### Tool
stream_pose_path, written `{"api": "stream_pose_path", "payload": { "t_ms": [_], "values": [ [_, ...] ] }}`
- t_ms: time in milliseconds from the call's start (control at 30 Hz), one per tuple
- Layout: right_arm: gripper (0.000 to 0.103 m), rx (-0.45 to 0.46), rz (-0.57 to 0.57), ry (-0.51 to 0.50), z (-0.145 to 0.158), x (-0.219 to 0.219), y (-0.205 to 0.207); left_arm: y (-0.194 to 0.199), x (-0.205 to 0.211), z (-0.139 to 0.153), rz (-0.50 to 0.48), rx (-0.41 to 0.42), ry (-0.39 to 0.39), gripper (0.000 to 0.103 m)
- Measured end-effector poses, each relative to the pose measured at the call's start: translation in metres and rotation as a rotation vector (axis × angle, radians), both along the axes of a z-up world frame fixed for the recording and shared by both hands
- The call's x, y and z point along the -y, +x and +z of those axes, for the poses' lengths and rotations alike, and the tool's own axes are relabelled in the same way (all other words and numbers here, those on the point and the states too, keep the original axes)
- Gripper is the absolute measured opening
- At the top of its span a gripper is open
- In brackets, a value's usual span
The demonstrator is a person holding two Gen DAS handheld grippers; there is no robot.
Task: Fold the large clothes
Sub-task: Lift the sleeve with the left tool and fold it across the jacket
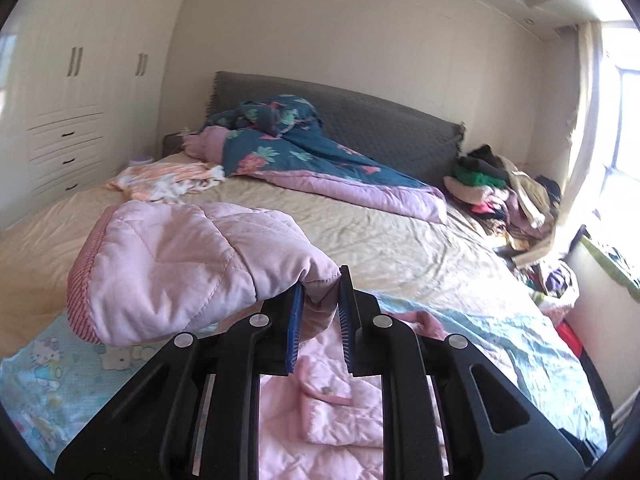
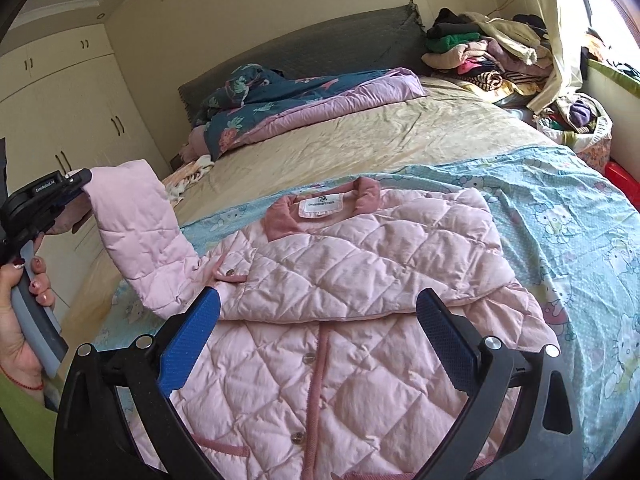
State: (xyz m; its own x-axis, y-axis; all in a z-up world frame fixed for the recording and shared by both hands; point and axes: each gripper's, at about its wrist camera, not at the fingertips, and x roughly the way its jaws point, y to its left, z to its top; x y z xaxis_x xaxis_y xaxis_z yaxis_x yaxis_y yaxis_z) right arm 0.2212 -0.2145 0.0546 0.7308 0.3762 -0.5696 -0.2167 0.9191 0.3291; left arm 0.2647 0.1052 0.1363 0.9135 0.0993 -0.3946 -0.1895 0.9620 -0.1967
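Your pink quilted jacket [image 2: 352, 300] lies front-up on the Hello Kitty sheet [image 2: 560, 208] at the foot of the bed [image 2: 360, 132]; one sleeve already lies folded across the chest below the collar [image 2: 288, 216]. Your left gripper [image 1: 320, 300] has its fingers [image 1: 296, 320] pinching the other sleeve [image 1: 168, 264] near its striped cuff, lifted clear of the sheet. Your right gripper [image 2: 320, 320] hovers above the jacket's button line, fingers spread and empty. Expect padded, light, springy fabric that slides and puffs back, so grip seams or cuffs. The neck label [image 2: 320, 204] carries print too small to read; the left gripper's body reads "GenRobot.AI".
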Motion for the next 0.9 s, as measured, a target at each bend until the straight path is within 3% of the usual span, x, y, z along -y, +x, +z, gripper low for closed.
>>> {"api": "stream_pose_path", "payload": {
  "t_ms": [333,567,900],
  "values": [
    [0.098,-0.029,-0.123,0.038,-0.016,0.061,0.000,0.032,0.091,-0.046,-0.234,-0.096,0.111,0.009],
    [0.098,-0.083,-0.201,0.072,-0.035,0.094,0.006,0.045,0.154,-0.109,-0.419,-0.221,0.240,0.010],
    [0.098,-0.124,-0.241,0.084,-0.053,0.110,0.017,0.045,0.187,-0.166,-0.520,-0.343,0.242,0.010]
  ]
}}
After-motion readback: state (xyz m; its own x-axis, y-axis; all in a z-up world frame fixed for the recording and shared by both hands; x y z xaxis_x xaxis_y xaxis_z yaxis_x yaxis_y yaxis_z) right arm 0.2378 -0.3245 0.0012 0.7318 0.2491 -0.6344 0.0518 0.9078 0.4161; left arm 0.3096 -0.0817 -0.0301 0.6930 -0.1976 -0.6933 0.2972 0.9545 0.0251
